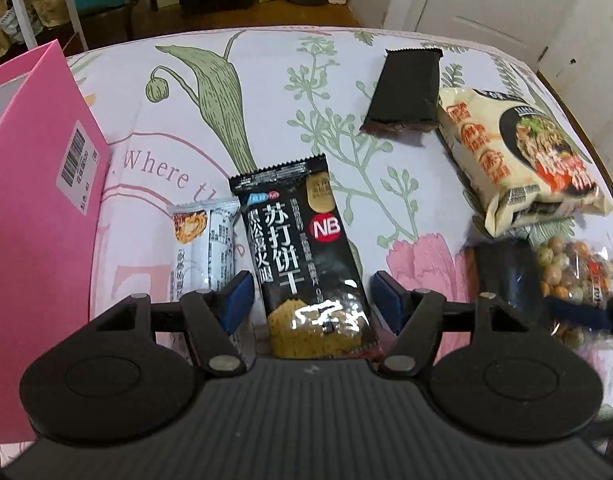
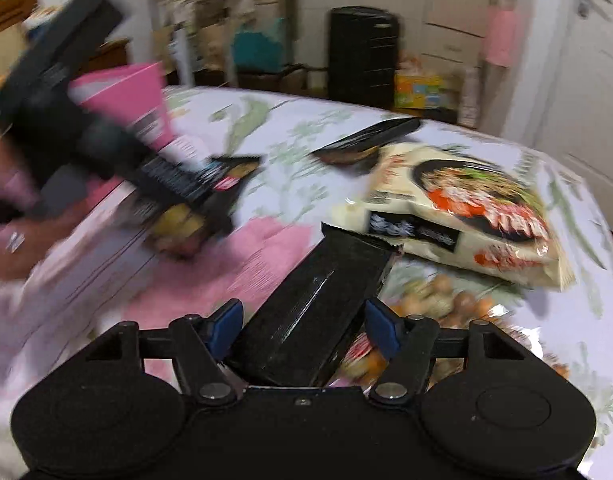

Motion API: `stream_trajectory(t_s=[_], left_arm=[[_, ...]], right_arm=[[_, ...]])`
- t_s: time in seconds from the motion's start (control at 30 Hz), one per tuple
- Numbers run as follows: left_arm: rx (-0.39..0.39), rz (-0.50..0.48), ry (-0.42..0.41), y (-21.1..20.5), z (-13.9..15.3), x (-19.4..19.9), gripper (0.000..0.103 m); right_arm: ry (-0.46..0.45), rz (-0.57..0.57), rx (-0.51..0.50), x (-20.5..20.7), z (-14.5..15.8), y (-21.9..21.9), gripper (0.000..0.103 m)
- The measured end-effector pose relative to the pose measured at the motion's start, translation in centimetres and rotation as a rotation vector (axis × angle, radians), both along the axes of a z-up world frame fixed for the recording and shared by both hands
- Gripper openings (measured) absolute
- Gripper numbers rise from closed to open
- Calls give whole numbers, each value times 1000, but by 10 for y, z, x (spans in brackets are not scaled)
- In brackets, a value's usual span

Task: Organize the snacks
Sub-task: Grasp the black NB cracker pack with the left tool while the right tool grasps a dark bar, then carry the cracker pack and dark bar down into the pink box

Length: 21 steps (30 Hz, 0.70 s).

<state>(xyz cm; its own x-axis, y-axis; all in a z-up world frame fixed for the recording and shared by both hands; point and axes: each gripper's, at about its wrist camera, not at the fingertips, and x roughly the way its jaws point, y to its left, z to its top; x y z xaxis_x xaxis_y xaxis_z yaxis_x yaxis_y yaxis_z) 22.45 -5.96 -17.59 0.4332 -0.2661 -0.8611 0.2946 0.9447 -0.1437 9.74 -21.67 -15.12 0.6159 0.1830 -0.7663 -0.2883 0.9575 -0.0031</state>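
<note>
Both my claws are angled steeply down over the table, which is covered by a floral cloth.

Left claw: jaws apart, blue pads on either side of the black cracker pkt. There is a visible gap btwn each pad and the pkt's edges, so no grip; the pkt lies flat on the cloth, long axis running away from me. Just left of it, touching or nearly so, lies a white snack pkt, partly under my left finger. The pink box stands upright at the far left, barcode label facing me.

Right claw: jaws apart, straddling a plain black pkt. The pkt sits tilted, its serrated end pointing up and away towards the noodle bag. Its near end runs back btwn the fingers; the pads stand close to its sides, but I cannot tell whether they touch, as the view is blurred. The pkt lies over a clear bag of coated nuts.

From the right view, my left hand shows as a blurred shape at the left edge, holding its claw nose-down over the cracker pkt.

Other items: a second black pkt lies farther back, just beside the noodle bag's far end. The noodle bag rests near the table's right edge, with the nuts bag just in front of it.
</note>
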Motion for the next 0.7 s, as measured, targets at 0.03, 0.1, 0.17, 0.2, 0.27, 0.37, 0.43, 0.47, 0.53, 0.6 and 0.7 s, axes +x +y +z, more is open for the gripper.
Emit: stream_trajectory(t_s=[0.03,0.1,0.17,0.2,0.27,0.37,0.43,0.47,0.53,0.6,0.7], left_arm=[[3,-1,-5,0,0,0,65],[4,-3,-9,-1,0,-1,59],[-2,-4,-11,0,0,-1,55],[-5,-3,-10,0,0,-1,54],[-8,-2,-7,1,-1,0,54],[-5,-4,-2,0,-1,2,55],[-4,-2,6,0,-1,4,57],[-8,-4,15,1,-1,5,58],[-9,-2,20,1,-1,6,58],[0,-1,13,0,1,4,52],[-18,9,40,4,4,0,51]], right_arm=[[2,28,-13,-3,-1,3,68],[11,39,-32,-4,-3,7,73],[25,31,-18,0,-4,8,78],[36,22,-6,5,-4,8,81],[37,-15,25,14,-5,9,81],[36,-18,-1,24,-8,16,78],[25,-2,-87,23,-8,29,67],[20,-6,-119,21,-6,34,57],[35,-37,-162,20,-5,35,55],[44,-72,-135,16,-1,29,54],[51,-132,-20,9,10,11,53]])
